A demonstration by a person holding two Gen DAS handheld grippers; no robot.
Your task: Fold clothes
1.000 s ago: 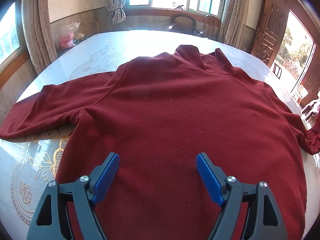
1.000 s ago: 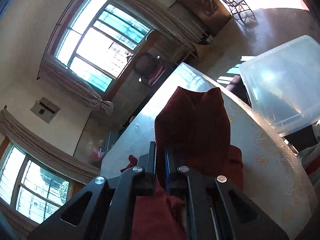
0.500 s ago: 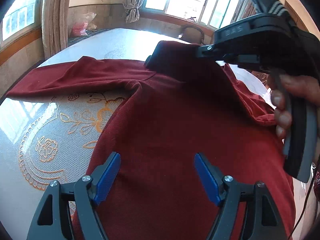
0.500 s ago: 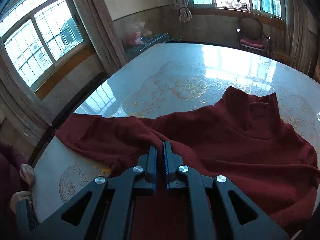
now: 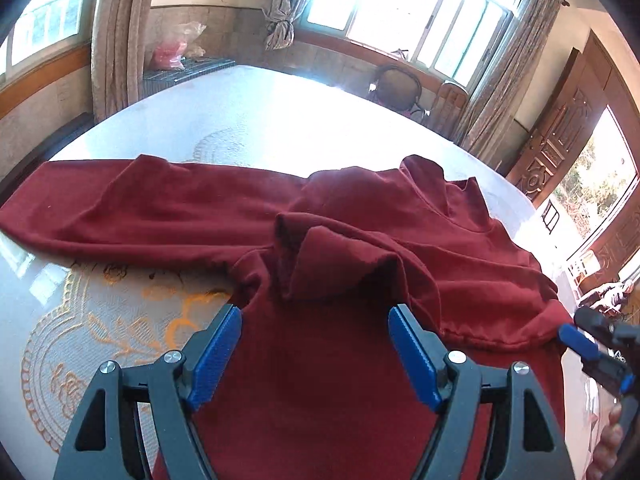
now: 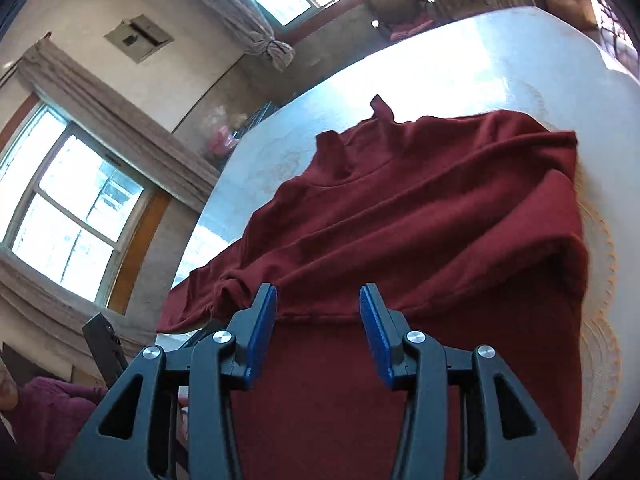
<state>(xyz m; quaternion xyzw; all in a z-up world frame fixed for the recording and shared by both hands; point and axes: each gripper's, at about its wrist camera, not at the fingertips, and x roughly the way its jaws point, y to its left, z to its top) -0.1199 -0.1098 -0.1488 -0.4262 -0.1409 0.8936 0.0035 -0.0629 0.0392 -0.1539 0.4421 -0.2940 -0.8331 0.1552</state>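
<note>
Red sweater [image 5: 328,344] on the white embroidered tabletop [image 5: 248,128]: its right sleeve [image 5: 340,256], clamped in the right gripper [image 6: 318,320] a second ago, now lies folded across the chest, released. Both that and the left gripper [image 5: 316,344] hover, jaws apart, empty; left sleeve [image 5: 132,208] remains outstretched. Sunlit, curtained room.

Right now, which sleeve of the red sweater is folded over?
The right sleeve, lying across the chest; the left sleeve stretches flat on the table.
</note>
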